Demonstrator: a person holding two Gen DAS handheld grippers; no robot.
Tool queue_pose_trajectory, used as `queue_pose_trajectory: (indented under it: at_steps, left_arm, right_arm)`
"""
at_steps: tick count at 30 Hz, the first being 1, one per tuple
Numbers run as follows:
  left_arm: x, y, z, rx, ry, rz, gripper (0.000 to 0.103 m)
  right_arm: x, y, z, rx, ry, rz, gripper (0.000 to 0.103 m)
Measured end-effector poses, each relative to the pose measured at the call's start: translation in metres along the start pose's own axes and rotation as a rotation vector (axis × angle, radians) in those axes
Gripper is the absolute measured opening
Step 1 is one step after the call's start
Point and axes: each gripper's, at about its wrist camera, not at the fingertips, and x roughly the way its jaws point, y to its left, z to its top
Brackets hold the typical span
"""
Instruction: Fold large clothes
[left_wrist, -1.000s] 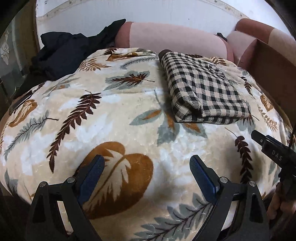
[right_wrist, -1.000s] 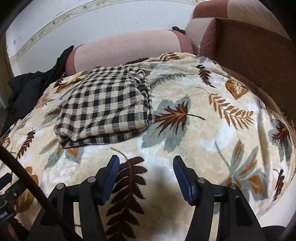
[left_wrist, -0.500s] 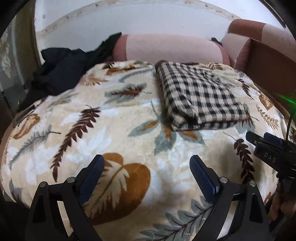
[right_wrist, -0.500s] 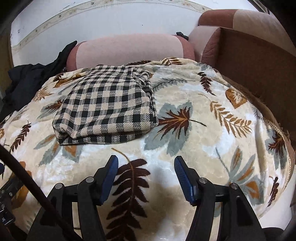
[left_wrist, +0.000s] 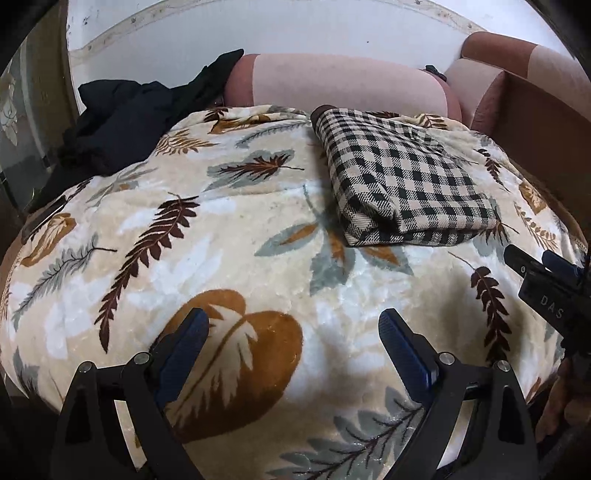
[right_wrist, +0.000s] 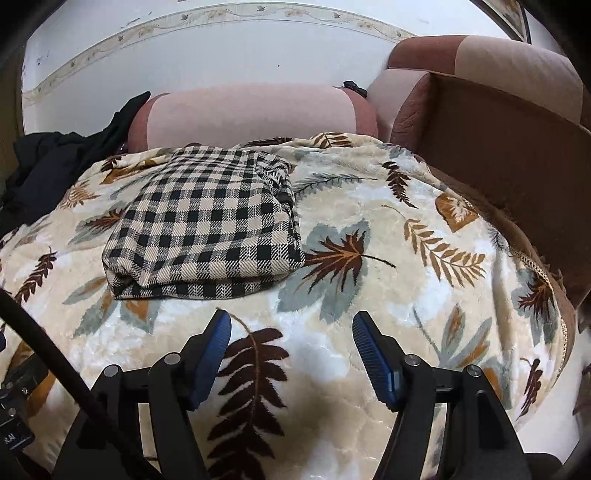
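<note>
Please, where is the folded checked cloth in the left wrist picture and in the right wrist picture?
Left wrist view: the folded checked cloth lies right of centre, in the upper half.
Right wrist view: it lies left of centre, just beyond the tongs.
Shared landmark: the pink bolster cushion behind it, against the wall.

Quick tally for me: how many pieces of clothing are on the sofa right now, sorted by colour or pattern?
Checked black-and-beige garment, folded, on the leaf-print blanket: 1
Black clothing, in a crumpled heap at the blanket's far left edge: 1 heap; separate pieces cannot be told apart
Total: 2
</note>
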Motion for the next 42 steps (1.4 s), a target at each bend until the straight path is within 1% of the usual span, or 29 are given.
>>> queue_pose_trajectory:
  at_steps: [1,5,7,10,16,20,30,35,39,42]
  left_arm:
    - [0.0,0.0,0.0,-0.001,0.002,0.003,0.093]
    - [0.007,0.0,-0.002,0.013,0.027,0.08,0.093]
    - [0.008,0.002,-0.001,0.003,0.033,0.084,0.093]
    - [0.008,0.005,-0.001,-0.009,0.034,0.08,0.093]
    - [0.014,0.006,-0.003,-0.016,0.075,0.058,0.093]
    - [0.012,0.006,-0.003,-0.02,0.069,0.043,0.093]
    - [0.011,0.006,-0.003,-0.036,0.077,-0.023,0.093]
    - [0.016,0.006,-0.004,-0.042,0.103,-0.03,0.093]
    - [0.018,0.007,-0.005,-0.046,0.109,-0.018,0.093]
    - [0.019,0.009,-0.005,-0.056,0.112,-0.025,0.093]
  right_arm:
    - [0.0,0.0,0.0,-0.001,0.003,0.0,0.073]
    - [0.001,0.005,-0.002,-0.022,0.002,-0.023,0.073]
    - [0.0,0.007,-0.002,-0.041,-0.005,-0.037,0.073]
    - [0.0,0.012,-0.002,-0.057,-0.008,-0.042,0.073]
    - [-0.002,0.02,-0.004,-0.092,-0.014,-0.053,0.073]
    - [-0.002,0.023,-0.005,-0.112,-0.021,-0.073,0.073]
    - [0.005,0.02,-0.006,-0.107,0.012,-0.082,0.074]
    - [0.008,0.02,-0.008,-0.107,0.03,-0.077,0.074]
    - [0.01,0.019,-0.008,-0.097,0.042,-0.077,0.074]
    - [0.012,0.018,-0.008,-0.092,0.051,-0.081,0.074]
